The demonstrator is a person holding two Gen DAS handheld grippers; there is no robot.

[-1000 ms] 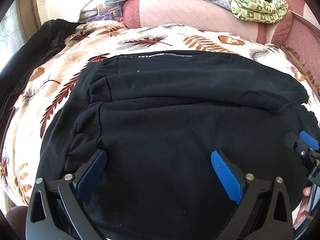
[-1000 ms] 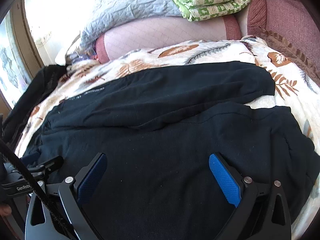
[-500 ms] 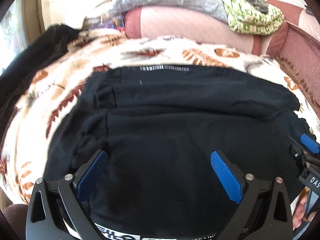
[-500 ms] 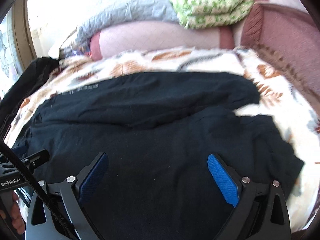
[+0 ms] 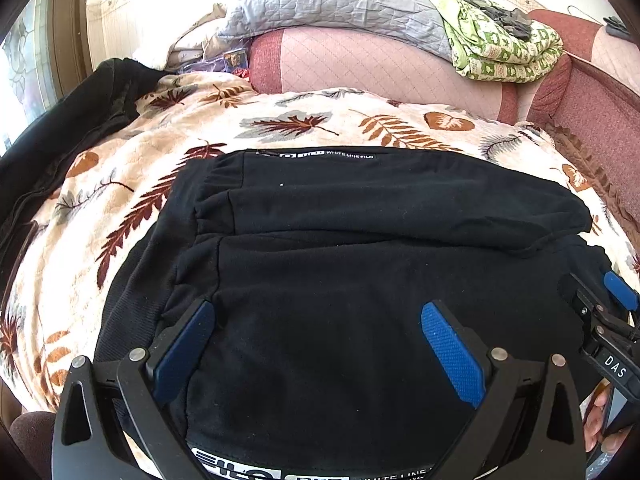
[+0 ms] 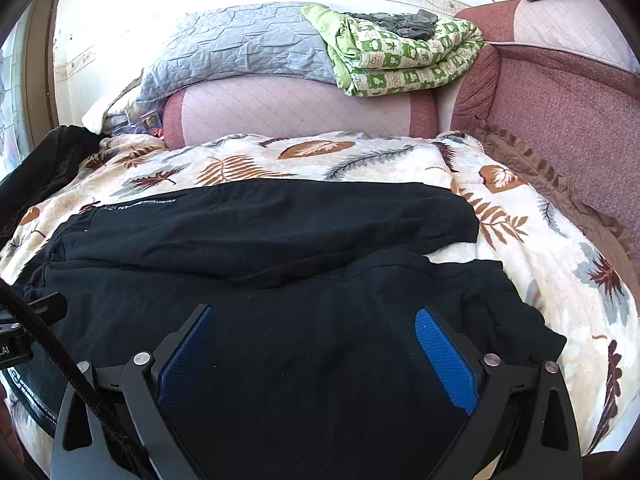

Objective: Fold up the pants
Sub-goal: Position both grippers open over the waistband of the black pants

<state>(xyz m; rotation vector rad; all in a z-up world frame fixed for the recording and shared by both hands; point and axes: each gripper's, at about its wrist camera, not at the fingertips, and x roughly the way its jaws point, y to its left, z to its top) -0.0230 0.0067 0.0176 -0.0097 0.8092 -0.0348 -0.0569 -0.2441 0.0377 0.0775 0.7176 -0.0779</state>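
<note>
Black pants [image 5: 360, 248] lie folded on a leaf-print blanket [image 5: 132, 160], with two layers and a white-lettered waistband at the far edge and another at the near edge. They also show in the right wrist view [image 6: 280, 288]. My left gripper [image 5: 316, 312] is open above the near left part of the pants, holding nothing. My right gripper [image 6: 312, 320] is open above the near right part, holding nothing. The right gripper's tip shows at the right edge of the left wrist view [image 5: 600, 312].
A pink and red sofa back [image 6: 296, 108] runs behind, with a grey quilt [image 6: 240, 48] and a green patterned blanket [image 6: 400, 56] on top. A red sofa arm [image 6: 560, 104] stands at the right. A black garment [image 5: 60, 128] lies at the left.
Both grippers have drawn back and up a little from the pants, so more of the near waistband shows. The pants have not moved. Both stay open.
</note>
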